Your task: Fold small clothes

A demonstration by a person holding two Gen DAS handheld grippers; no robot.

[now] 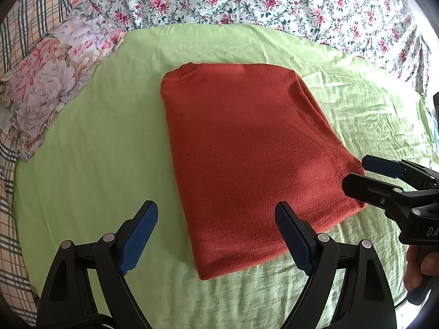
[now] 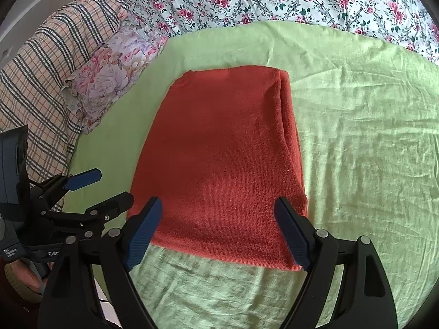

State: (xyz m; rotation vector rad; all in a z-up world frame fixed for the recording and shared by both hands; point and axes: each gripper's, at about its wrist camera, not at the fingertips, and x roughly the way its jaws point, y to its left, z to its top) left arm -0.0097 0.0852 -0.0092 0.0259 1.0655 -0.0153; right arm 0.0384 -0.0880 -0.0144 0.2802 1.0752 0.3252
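Note:
A rust-red knit sweater (image 1: 247, 148) lies folded into a long rectangle on a light green sheet (image 1: 96, 150); it also shows in the right wrist view (image 2: 222, 164). My left gripper (image 1: 216, 235) is open and empty, above the sweater's near left corner. My right gripper (image 2: 216, 233) is open and empty, above the sweater's near edge. The right gripper (image 1: 356, 175) also shows at the sweater's right corner in the left wrist view. The left gripper (image 2: 109, 189) shows left of the sweater in the right wrist view.
A pale floral pillow (image 1: 46, 82) lies at the left of the green sheet (image 2: 356, 137). A flowered bedspread (image 1: 274, 0) lies behind, and a plaid cover (image 2: 41, 82) at the far left.

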